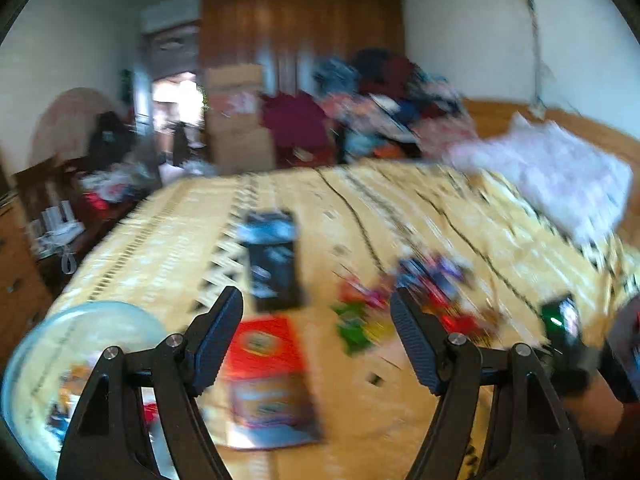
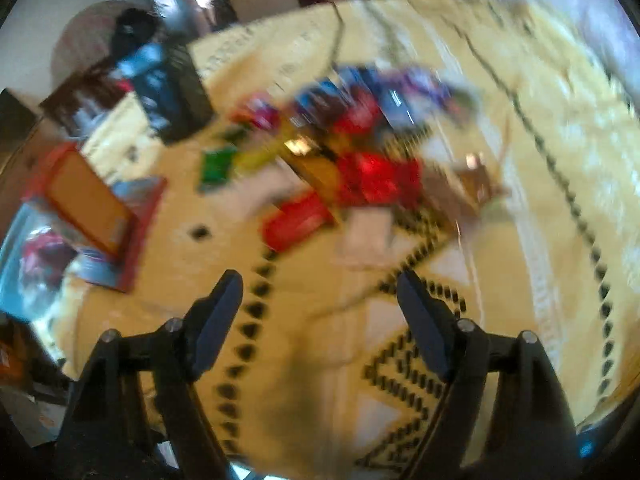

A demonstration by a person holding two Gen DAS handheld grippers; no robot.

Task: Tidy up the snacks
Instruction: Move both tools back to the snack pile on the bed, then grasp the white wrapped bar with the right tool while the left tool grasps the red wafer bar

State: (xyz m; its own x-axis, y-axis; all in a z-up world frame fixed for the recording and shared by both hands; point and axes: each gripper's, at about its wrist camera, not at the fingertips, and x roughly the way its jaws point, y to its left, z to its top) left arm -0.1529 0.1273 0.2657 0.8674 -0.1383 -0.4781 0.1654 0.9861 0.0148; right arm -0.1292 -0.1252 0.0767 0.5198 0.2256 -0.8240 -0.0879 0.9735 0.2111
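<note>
Both views are motion-blurred. A heap of small snack packets (image 1: 424, 292) in red, green, blue and purple lies on the yellow patterned bedspread (image 1: 168, 240); it also shows in the right wrist view (image 2: 360, 140). A red snack box (image 1: 268, 376) lies flat just ahead of my left gripper (image 1: 316, 312), which is open and empty. A black box (image 1: 274, 256) lies beyond it. A clear round bowl (image 1: 80, 344) with some packets sits at the left. My right gripper (image 2: 320, 300) is open and empty above the spread, short of the heap.
A pale pillow (image 1: 560, 172) lies at the right. Piled clothes (image 1: 380, 100), cardboard boxes (image 1: 236, 120) and a wooden wardrobe (image 1: 300, 28) stand behind the bed. A cluttered wooden desk (image 1: 60, 208) is at the left. The other hand and gripper (image 1: 580, 344) show at the right edge.
</note>
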